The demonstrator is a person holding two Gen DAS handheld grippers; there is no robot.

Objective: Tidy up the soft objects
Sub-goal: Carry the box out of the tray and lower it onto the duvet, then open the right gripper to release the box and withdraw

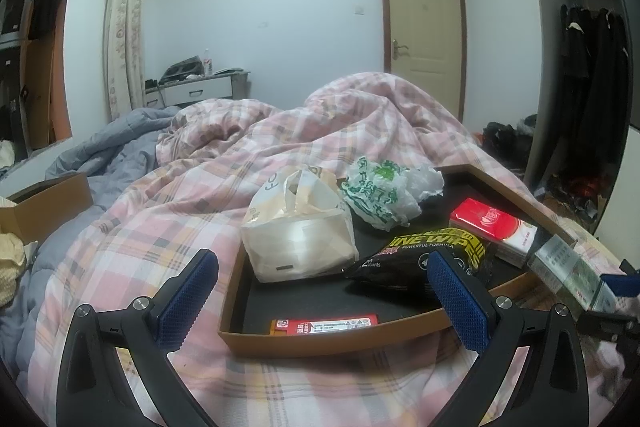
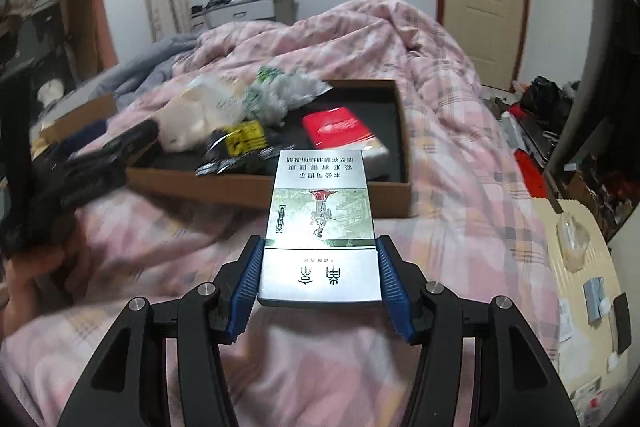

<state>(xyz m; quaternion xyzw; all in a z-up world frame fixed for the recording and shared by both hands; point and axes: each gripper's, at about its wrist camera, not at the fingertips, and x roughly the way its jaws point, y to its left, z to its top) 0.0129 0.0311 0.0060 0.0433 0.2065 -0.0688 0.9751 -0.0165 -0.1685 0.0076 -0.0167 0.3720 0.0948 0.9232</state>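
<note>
While the left tongs (image 1: 320, 291) gape wide before the cardboard tray (image 1: 320, 341), the right tongs (image 2: 320, 279) clamp a silver-green pack (image 2: 320, 223) above the bed's pink quilt (image 2: 460, 163).

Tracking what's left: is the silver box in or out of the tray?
Out: silver-green printed box sits clamped in the right claw, short of the brown cardboard tray.
</note>
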